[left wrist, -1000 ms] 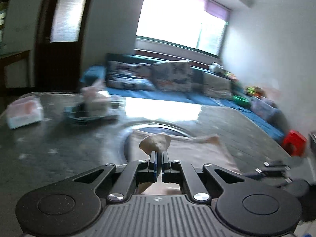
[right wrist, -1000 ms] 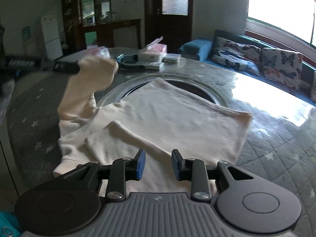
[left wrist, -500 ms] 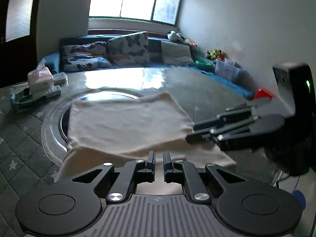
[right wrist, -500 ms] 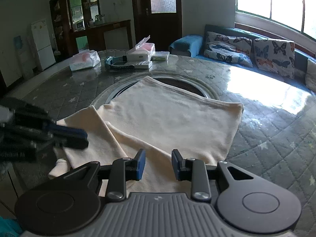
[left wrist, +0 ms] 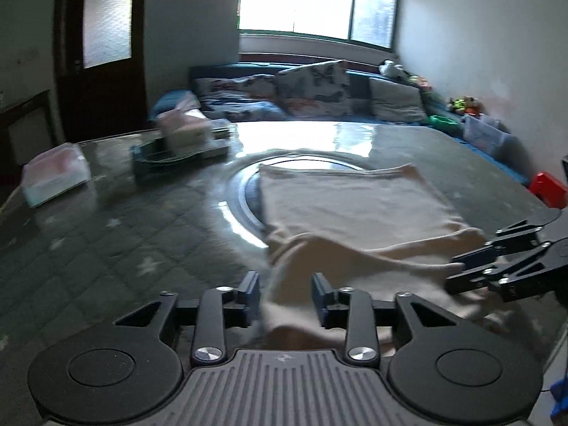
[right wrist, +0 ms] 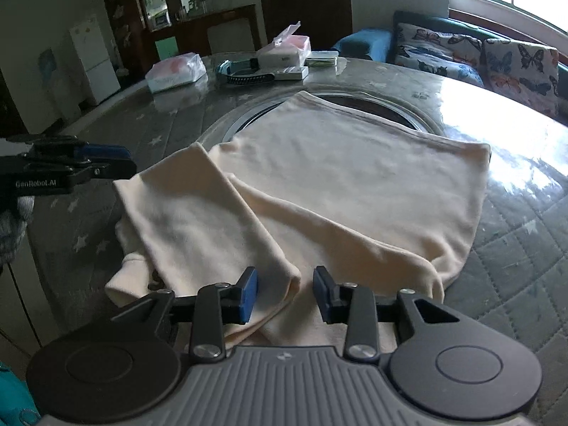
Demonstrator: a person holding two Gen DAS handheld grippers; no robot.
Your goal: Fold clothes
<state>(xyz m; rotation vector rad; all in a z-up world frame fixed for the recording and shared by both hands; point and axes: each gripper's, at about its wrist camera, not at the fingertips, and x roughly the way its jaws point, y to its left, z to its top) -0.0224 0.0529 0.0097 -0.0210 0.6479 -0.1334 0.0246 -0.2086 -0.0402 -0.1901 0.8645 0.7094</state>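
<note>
A cream long-sleeved garment [right wrist: 355, 184] lies flat on the round table, one sleeve [right wrist: 198, 220] folded across its near part. It also shows in the left wrist view [left wrist: 351, 209]. My left gripper [left wrist: 285, 296] is open, its jaws either side of a raised fold of the near cloth edge. It shows at the left of the right wrist view [right wrist: 106, 163]. My right gripper [right wrist: 285, 293] is open over the near edge of the folded sleeve. It also shows at the right of the left wrist view [left wrist: 461, 273], open.
The table [right wrist: 525, 248] has a grey quilted star-patterned cover and a central ring. At its far side stand tissue packs [right wrist: 175, 71], a white box [right wrist: 284, 53] and a dark tray [right wrist: 245, 72]. A sofa with butterfly cushions [left wrist: 309, 85] stands behind.
The left gripper held the sleeve raised, laid it across the garment, let go and opened. It then moved back toward the near cloth edge. The right gripper stayed open.
</note>
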